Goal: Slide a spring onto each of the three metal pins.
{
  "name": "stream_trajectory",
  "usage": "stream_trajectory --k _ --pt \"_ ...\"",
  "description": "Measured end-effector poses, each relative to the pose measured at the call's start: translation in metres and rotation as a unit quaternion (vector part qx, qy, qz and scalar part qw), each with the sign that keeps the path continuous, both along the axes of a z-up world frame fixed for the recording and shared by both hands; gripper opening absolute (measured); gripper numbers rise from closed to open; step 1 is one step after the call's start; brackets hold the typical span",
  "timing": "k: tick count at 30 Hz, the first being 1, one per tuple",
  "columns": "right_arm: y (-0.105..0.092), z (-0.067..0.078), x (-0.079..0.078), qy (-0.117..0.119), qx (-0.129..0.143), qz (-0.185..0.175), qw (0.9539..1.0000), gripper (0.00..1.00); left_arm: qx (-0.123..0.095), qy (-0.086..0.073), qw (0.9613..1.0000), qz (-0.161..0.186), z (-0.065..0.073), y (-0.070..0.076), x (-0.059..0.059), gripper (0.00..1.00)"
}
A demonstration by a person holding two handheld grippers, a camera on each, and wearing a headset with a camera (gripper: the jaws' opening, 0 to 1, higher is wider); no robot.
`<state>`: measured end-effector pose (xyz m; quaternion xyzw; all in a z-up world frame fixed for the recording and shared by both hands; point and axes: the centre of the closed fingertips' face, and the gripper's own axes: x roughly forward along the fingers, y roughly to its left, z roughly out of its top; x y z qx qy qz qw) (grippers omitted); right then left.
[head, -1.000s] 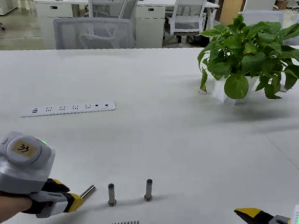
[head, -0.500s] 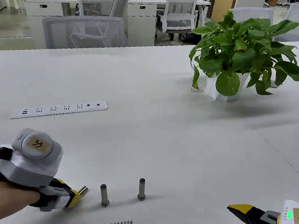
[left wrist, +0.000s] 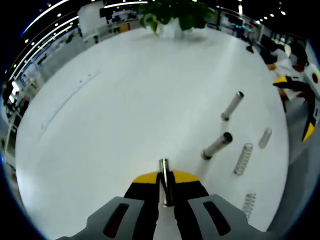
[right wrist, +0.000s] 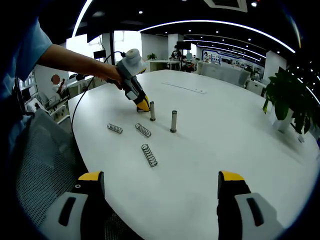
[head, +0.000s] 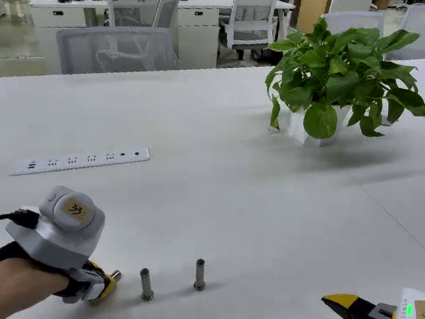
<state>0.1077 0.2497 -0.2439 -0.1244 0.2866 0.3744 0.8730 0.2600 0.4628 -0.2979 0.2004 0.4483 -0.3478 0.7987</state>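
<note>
The left hand-held gripper [left wrist: 164,176] clenched a metal pin [left wrist: 163,165]; the right hand-held gripper [right wrist: 160,176] stood released, springs [right wrist: 149,155] at its twelve o'clock.

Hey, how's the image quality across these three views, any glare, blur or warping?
Head view: even, soft light, sharp, the plant throwing a faint shadow on the table. Left gripper view: strong fisheye bowing of the table edge, the held pin slightly soft up close. Right gripper view: ceiling lights curve into arcs, springs look crisp.
</note>
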Motion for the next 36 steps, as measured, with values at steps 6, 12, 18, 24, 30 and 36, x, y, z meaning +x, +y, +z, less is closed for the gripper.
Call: stream_trajectory --k 6,12,18,24,30,36 --pt "0.0 0.0 0.0 -0.002 -0.002 0.001 1.0 0.95 0.017 -0.006 0.9998 0.009 -0.001 0.001 0.001 0.08" --pt "-0.002 0.002 0.002 -0.006 0.002 -0.005 1.0 0.95 -0.02 -0.008 0.9982 0.056 0.0 0.004 0.001 0.07" --pt "-0.002 0.002 0.002 -0.006 0.0 -0.004 1.0 0.95 -0.033 -0.015 0.9971 0.068 0.004 0.008 0.0 0.07" --pt "-0.001 0.001 0.002 -0.007 -0.001 -0.002 1.0 0.95 -0.045 -0.021 0.9964 0.069 0.014 0.01 -0.004 0.07" --pt "0.0 0.001 0.001 -0.007 -0.001 0.0 1.0 0.95 -0.06 -0.029 0.995 0.074 0.023 0.013 -0.01 0.07" --pt "0.001 0.001 0.001 -0.007 -0.003 0.004 1.0 0.95 -0.071 -0.034 0.9938 0.079 0.029 0.017 -0.016 0.07"
